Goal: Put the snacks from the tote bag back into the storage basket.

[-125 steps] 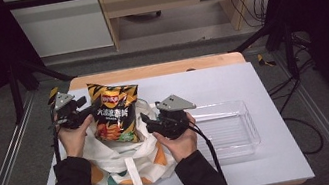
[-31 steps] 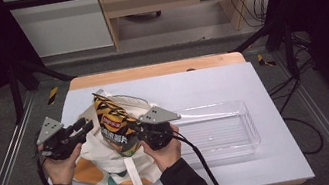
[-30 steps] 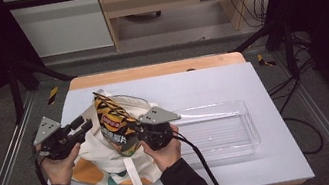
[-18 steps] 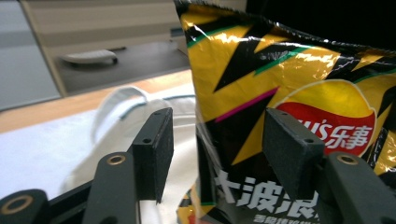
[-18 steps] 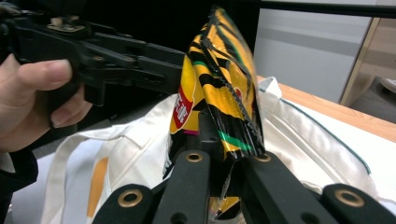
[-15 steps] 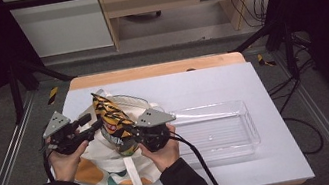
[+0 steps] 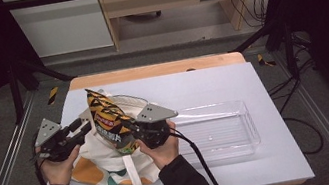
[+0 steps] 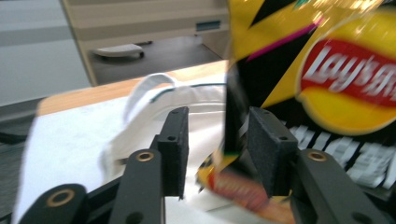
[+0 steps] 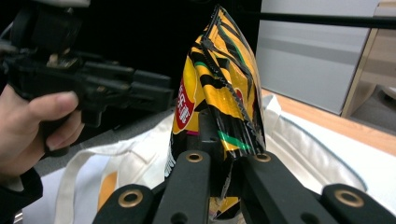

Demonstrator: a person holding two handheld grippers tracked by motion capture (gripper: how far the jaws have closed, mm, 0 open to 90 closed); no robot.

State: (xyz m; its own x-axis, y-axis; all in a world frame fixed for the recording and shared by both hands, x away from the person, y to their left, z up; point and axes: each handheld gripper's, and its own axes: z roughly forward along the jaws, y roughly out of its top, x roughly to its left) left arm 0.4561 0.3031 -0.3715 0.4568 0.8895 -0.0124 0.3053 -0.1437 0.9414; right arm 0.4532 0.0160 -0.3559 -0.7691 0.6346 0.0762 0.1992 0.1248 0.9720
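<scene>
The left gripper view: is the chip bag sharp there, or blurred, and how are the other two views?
Left gripper view: the chip bag is soft and smeared, with glare near its top; the black pads are sharper. Right gripper view: the bag is crisp with foil highlights, against a dark background. High view: evenly lit white table, dark surroundings.

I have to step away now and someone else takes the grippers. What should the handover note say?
Right gripper: shut on the chip bag, holding it upright in the mouth of the tote bag.
Left gripper: jaws have just been closing; open, chip bag's edge between them, not pressed.
Clear tray: on the table, right of the tote.
Done: chip bag partly in the tote.
Left: lower it fully, release.
</scene>
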